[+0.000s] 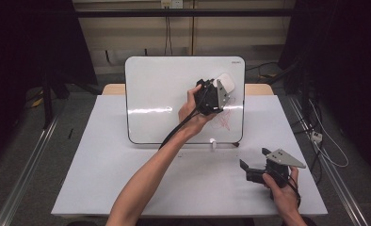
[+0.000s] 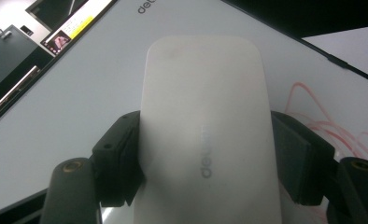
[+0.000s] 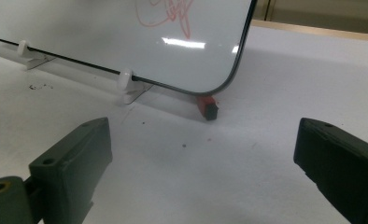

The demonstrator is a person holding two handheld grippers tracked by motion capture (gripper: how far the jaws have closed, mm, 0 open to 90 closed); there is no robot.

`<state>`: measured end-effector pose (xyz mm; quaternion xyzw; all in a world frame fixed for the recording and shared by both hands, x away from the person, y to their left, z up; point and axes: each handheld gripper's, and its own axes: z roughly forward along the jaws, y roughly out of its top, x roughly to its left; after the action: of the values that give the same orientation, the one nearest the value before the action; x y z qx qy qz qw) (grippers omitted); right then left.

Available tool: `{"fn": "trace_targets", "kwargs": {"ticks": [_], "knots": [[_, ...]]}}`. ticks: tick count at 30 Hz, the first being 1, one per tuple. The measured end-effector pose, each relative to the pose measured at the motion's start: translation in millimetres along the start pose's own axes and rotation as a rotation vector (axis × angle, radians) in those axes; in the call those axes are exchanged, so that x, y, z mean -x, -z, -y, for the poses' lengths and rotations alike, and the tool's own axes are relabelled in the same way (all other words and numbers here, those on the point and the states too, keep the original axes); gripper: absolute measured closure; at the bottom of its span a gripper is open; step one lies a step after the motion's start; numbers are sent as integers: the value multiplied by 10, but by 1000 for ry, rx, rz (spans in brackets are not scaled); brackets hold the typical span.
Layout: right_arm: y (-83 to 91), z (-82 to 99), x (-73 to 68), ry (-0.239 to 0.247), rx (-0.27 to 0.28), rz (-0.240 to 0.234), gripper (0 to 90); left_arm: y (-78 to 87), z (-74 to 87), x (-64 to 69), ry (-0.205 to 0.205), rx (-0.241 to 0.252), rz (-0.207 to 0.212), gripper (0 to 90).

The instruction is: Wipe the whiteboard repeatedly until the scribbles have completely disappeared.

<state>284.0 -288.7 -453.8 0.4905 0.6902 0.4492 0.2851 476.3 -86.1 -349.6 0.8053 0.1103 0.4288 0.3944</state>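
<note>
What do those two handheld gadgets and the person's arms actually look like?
Both are black, blocky tools. The left gripper and right gripper each carry a grey three-cornered plate on top and trail a black cable. Their jaws end in thick black pads, joined by brass-coloured pins. The forearms are bare, with no sleeves showing.
</note>
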Motion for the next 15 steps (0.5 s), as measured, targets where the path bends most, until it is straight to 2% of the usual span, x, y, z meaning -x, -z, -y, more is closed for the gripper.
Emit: {"fn": "trace_targets", "kwargs": {"ticks": [8,15], "knots": [[3,4,1,0,-1,-2,45,-61,-122,-178,9,-7,-12,310],[13,10,15,1,1,-3,45,-106,-219,-273,26,-19,-26,310]]}}
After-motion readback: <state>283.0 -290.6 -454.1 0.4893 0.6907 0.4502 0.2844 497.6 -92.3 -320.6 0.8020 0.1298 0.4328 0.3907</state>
